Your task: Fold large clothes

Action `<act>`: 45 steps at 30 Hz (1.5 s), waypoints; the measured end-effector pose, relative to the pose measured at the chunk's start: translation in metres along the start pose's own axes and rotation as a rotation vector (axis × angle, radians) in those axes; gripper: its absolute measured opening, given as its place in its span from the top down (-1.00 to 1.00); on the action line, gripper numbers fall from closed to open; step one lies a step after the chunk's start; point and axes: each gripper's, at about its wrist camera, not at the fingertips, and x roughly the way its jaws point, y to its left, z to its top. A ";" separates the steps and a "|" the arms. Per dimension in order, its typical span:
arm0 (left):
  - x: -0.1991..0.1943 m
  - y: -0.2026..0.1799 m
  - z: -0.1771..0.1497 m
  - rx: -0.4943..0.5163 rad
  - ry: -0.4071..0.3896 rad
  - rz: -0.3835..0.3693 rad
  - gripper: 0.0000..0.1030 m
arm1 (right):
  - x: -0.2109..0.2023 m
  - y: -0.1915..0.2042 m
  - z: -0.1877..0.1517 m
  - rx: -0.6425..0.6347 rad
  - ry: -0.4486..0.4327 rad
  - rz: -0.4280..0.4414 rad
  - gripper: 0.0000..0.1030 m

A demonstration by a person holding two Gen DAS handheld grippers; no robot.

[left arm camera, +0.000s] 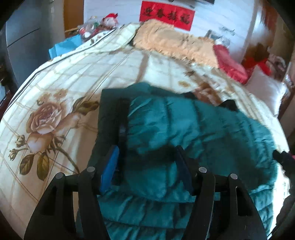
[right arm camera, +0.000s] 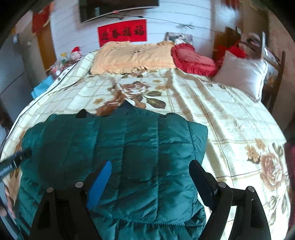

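Plenty of open bedspread (right arm camera: 230, 114) to the right of the teal jacket (right arm camera: 129, 147); far end's blocked by the red cushion (right arm camera: 193, 59), white pillow (right arm camera: 243, 73) and tan blanket (right arm camera: 132, 55).

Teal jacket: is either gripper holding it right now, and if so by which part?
Neither. The left gripper and right gripper both stand open above the teal jacket, pads apart, nothing clamped.

Before me a bed (right arm camera: 212, 118) in a floral quilt | white wall (right arm camera: 184, 16) behind it — red banner (right arm camera: 122, 32) under a dark TV (right arm camera: 118, 7) | orange blanket (right arm camera: 132, 57), red cushion (right arm camera: 191, 59), white pillow (right arm camera: 243, 73) at the head | grey cabinet (left arm camera: 24, 37) to my left — daylight throughout
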 end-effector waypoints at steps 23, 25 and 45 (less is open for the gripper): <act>0.025 0.000 -0.007 0.042 0.036 0.006 -0.44 | 0.006 0.009 -0.007 -0.019 0.045 -0.017 -0.57; 0.026 0.000 -0.006 0.048 0.036 0.007 -0.44 | 0.020 0.010 -0.015 -0.029 0.088 -0.045 -0.57; 0.013 0.002 -0.009 0.063 0.016 0.015 -0.54 | 0.004 0.039 -0.010 -0.049 0.062 0.043 -0.62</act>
